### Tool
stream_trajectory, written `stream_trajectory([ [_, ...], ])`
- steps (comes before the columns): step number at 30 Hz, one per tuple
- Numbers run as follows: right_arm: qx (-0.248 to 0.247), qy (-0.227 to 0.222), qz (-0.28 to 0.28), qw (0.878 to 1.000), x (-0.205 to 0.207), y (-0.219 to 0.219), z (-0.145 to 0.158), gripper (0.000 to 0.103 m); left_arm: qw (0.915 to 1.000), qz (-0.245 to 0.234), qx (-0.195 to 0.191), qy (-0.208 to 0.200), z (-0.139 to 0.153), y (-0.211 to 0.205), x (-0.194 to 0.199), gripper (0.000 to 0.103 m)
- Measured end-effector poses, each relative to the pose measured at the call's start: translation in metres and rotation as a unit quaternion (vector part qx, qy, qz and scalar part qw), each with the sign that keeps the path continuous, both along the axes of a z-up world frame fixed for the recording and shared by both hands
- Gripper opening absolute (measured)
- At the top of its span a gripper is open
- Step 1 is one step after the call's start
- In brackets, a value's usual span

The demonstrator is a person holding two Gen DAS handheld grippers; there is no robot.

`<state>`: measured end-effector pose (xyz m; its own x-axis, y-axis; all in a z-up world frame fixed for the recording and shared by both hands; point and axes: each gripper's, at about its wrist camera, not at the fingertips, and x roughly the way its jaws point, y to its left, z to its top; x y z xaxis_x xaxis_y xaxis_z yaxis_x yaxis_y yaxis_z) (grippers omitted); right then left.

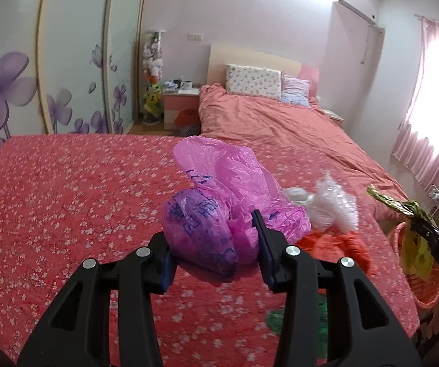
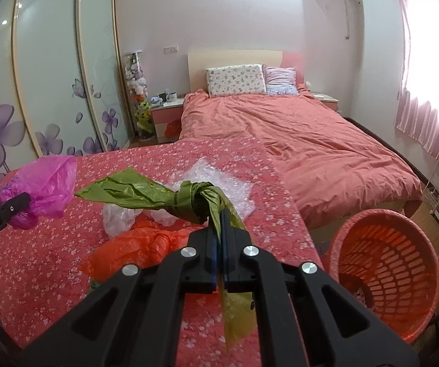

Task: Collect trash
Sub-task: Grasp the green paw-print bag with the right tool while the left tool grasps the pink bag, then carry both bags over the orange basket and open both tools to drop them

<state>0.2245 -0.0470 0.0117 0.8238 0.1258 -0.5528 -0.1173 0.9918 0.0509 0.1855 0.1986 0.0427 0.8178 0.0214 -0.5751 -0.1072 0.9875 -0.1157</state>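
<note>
1. Pink plastic bag [image 1: 207, 214]: blue printed characters on the crumpled film, too creased and blurred to read.
2. Left gripper [image 2: 8, 211], side of the black body: small white lettering, looks like "GenRobot.AI", last part unclear.
3. Right gripper [image 1: 433, 235], black body: pale characters, illegible.

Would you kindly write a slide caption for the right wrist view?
Right claw clamps a knotted olive-green plastic bag above the floral red bedspread, beside an orange plastic basket.
</note>
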Motion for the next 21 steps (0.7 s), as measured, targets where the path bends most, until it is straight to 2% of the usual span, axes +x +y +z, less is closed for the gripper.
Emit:
stream_trajectory([
  [11, 0.017, -0.008, -0.042, 0.999, -0.027, -0.053, 0.005, 0.004, 0.9979, -0.062, 0.006, -0.016, 0.013, -0.058, -0.01, 0.044],
  [21, 0.032, -0.012, -0.099, 0.995, -0.042, -0.115, -0.001, 0.004, 0.9904, -0.137, 0.007, -0.018, 0.008, -0.125, -0.007, 0.044],
])
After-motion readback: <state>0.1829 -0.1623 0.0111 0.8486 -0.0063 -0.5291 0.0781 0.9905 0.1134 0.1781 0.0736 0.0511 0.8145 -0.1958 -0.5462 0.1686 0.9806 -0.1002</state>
